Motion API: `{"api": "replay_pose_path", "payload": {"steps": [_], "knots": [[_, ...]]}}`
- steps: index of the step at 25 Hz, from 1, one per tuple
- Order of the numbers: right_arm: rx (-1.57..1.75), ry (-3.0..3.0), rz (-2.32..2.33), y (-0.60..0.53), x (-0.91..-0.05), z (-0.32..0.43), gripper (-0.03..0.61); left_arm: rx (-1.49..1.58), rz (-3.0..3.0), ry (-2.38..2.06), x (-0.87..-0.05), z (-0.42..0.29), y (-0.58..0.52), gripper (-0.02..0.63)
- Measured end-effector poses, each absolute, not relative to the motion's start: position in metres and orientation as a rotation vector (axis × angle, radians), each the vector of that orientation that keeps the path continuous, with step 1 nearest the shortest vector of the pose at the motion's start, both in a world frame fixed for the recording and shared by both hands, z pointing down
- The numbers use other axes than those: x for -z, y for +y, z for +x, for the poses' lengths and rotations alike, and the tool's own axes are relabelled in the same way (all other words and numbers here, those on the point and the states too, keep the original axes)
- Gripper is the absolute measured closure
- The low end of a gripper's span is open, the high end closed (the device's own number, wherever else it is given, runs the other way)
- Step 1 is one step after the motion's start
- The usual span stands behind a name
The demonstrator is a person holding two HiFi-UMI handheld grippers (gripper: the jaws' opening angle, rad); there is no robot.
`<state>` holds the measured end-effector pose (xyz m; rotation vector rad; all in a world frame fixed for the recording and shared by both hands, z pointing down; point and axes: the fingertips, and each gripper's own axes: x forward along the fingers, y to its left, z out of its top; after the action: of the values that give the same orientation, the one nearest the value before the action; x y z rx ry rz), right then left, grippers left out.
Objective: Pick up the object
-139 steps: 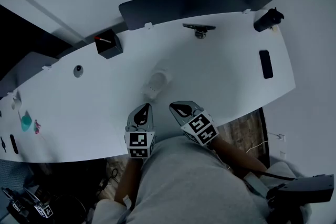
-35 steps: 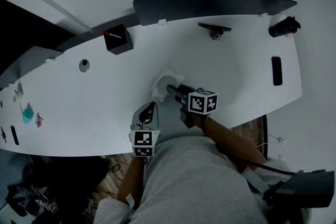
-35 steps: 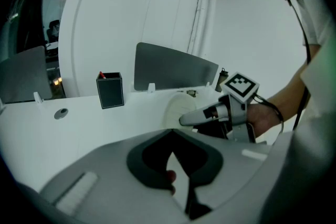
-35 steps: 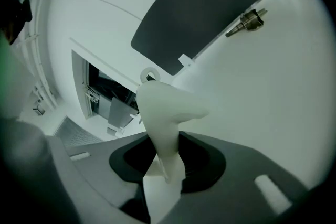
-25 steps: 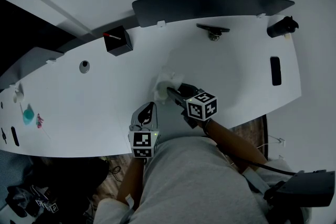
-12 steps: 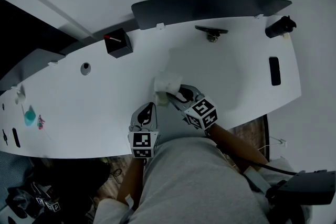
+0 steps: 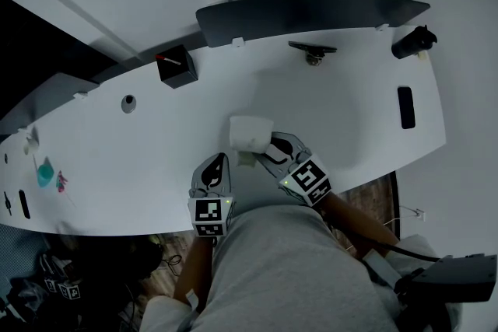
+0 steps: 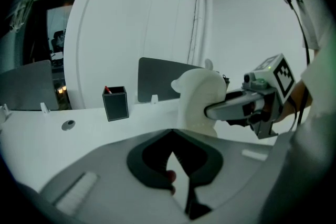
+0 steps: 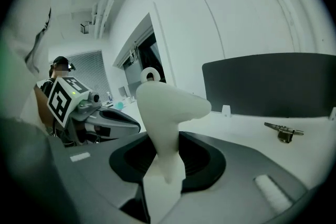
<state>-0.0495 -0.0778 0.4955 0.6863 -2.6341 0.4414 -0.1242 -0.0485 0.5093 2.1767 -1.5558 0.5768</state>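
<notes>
The object has lifted off the surface and rolled, pinched in the right hand-held gripper: smooth matte white, bulbous head, narrow stem. The left hand-held gripper is pressed together.

No legible text, brand, number or sign appears in any view. The marker cube of the left gripper and the marker cube of the right gripper carry only black-and-white square code patterns, without letters or digits.
</notes>
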Motion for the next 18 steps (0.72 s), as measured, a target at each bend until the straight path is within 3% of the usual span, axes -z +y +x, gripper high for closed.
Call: {"api": "replay_pose_path", "payload": {"steps": [10, 18], "knots": [[-0.162, -2.749, 0.561, -0.050, -0.438, -0.039, 0.445, -0.473, 2.273, -1.556, -0.478, -0.122, -0.047, 0.612], [-0.208, -2.770, 0.559, -0.053, -0.436, -0.032, 0.445, -0.424, 2.384, -1.511, -0.462, -0.120, -0.046, 0.612]]}}
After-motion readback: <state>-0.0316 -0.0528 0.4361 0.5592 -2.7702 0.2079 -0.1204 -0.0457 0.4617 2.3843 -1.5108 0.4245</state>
